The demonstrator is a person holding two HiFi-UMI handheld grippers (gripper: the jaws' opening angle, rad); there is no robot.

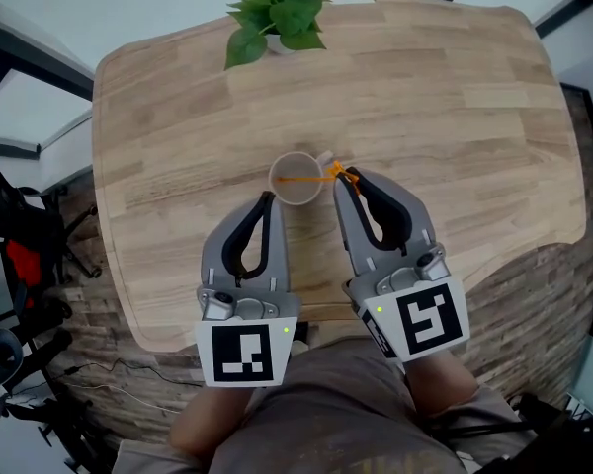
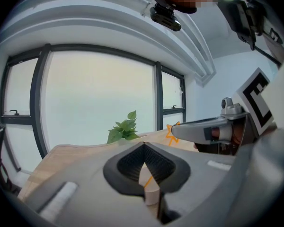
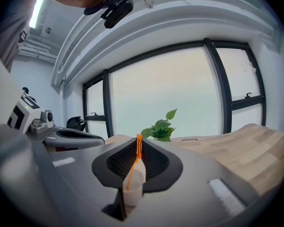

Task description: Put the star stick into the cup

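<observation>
A small pale cup (image 1: 296, 192) stands upright in the middle of the wooden table (image 1: 425, 117). The orange star stick (image 1: 333, 172) lies across the cup's rim, with its thin end over the cup's mouth and its star at the right rim. My right gripper (image 1: 339, 178) is shut on the star end. In the right gripper view the stick (image 3: 134, 167) runs from the shut tips (image 3: 138, 138) down into the cup (image 3: 132, 183). My left gripper (image 1: 270, 197) is shut, its tips at the cup's near-left rim; whether it touches the cup is unclear.
A leafy potted plant (image 1: 277, 13) stands at the table's far edge. The person's lap lies at the near edge, under both grippers. Dark equipment and cables sit on the floor to the left (image 1: 20, 255). Large windows show behind the plant (image 2: 124, 130).
</observation>
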